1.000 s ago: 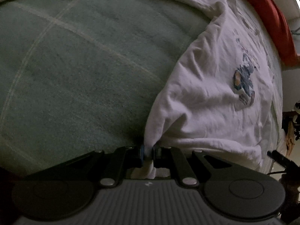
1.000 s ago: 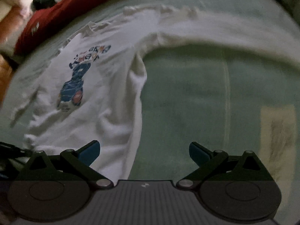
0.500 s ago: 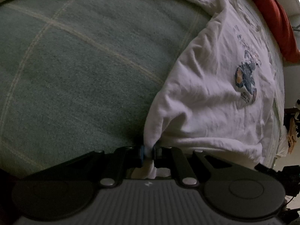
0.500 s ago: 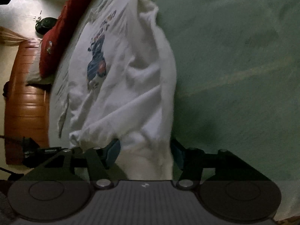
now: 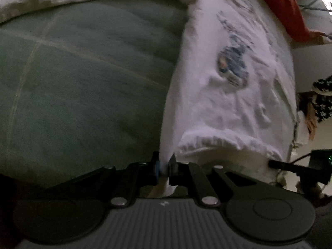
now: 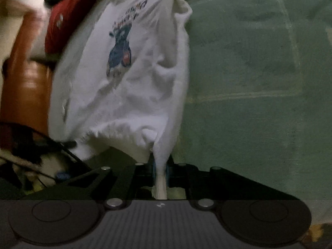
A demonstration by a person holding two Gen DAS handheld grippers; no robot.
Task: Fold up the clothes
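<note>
- T-shirt (image 5: 224, 103), white, lies spread on a green bedcover (image 5: 83, 95), printed side up, its hem end raised toward both cameras.
- Left tongs (image 5: 165, 167) are closed tight on a bunched corner of the shirt's hem; a strip of white cloth passes down between the blue-lined pads.
- Right tongs (image 6: 159, 170) are likewise clamped on the other hem corner, with a narrow rope of fabric pinched between them and hanging through.
- Between the two grips the hem (image 6: 116, 128) sags in a gathered, ruffled arc, and the cloth above it is creased and puckered.
- A blue and dark figure print (image 6: 120, 54) with a small red spot sits mid-chest, under blurred lettering I cannot read.
- The bedcover looks like a soft woven fabric, dull green with thin pale lines crossing in a wide grid.
- A red cloth (image 6: 68, 18) lies along the far edge of the bed beyond the shirt; what it is cannot be told.
- Reddish-brown wood (image 6: 22, 78) shows beside the bed in the right view.
</note>
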